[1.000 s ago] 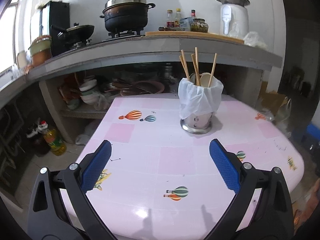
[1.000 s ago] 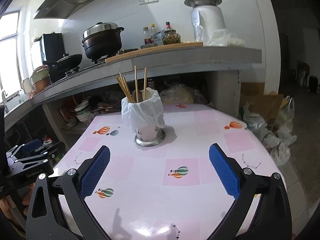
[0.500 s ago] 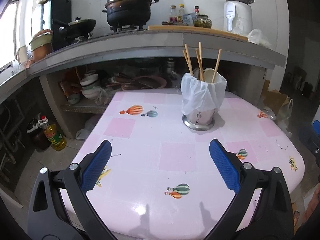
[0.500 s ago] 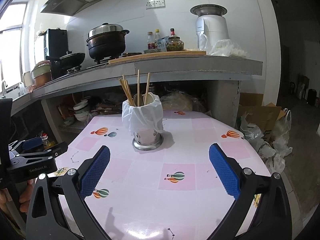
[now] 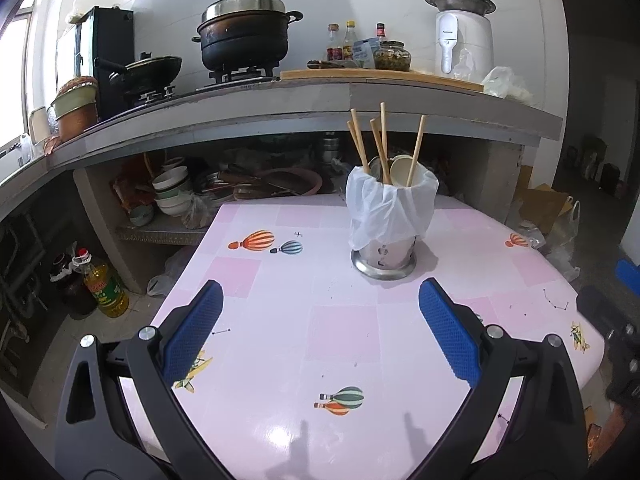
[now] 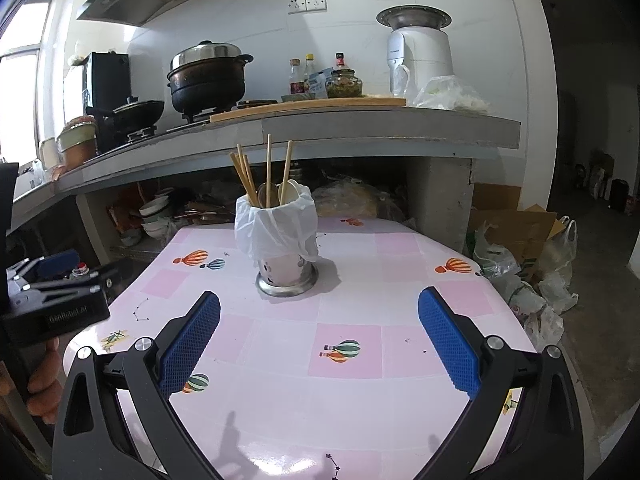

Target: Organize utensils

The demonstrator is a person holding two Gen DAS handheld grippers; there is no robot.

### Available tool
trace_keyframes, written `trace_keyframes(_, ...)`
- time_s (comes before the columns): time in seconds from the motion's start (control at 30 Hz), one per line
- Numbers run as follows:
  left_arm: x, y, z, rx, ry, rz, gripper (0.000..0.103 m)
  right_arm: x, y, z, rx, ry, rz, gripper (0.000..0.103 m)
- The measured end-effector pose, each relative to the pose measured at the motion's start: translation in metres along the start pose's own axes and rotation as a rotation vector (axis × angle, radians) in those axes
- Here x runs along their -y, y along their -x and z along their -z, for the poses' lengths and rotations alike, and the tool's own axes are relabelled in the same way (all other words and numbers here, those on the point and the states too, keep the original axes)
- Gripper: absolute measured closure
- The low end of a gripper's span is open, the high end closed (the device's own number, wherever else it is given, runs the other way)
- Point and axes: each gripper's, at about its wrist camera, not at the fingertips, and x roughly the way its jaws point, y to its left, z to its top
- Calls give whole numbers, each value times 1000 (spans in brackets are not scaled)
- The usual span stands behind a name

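Observation:
A steel utensil holder (image 5: pixel 383 254) lined with a white plastic bag stands upright on the pink table (image 5: pixel 340 332); it also shows in the right wrist view (image 6: pixel 286 270). Several wooden chopsticks (image 5: pixel 382 140) and spoons (image 5: pixel 400 170) stand in it. My left gripper (image 5: pixel 320 320) is open and empty, above the table's near part, well short of the holder. My right gripper (image 6: pixel 319 324) is open and empty, also short of the holder. The left gripper's body (image 6: pixel 52 296) shows at the left of the right wrist view.
A concrete counter (image 5: pixel 320 108) behind the table carries a black pot (image 5: pixel 244 40), a wok (image 5: pixel 148 70), bottles and a white appliance (image 5: pixel 462 36). Bowls (image 5: pixel 170 192) sit on the shelf below. An oil bottle (image 5: pixel 105 284) stands on the floor at left. Bags and boxes (image 6: pixel 528 248) lie at right.
Both grippers have drawn back and risen slightly; the holder looks a little farther and lower in both views. The jaws stay open and empty.

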Motion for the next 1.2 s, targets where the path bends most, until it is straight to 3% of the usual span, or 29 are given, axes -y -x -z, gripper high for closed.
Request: trace_keyframes(1.2, -6, -3, 1, -17, 46, 7, 8, 5, -7, -3, -52, -6, 16, 6)
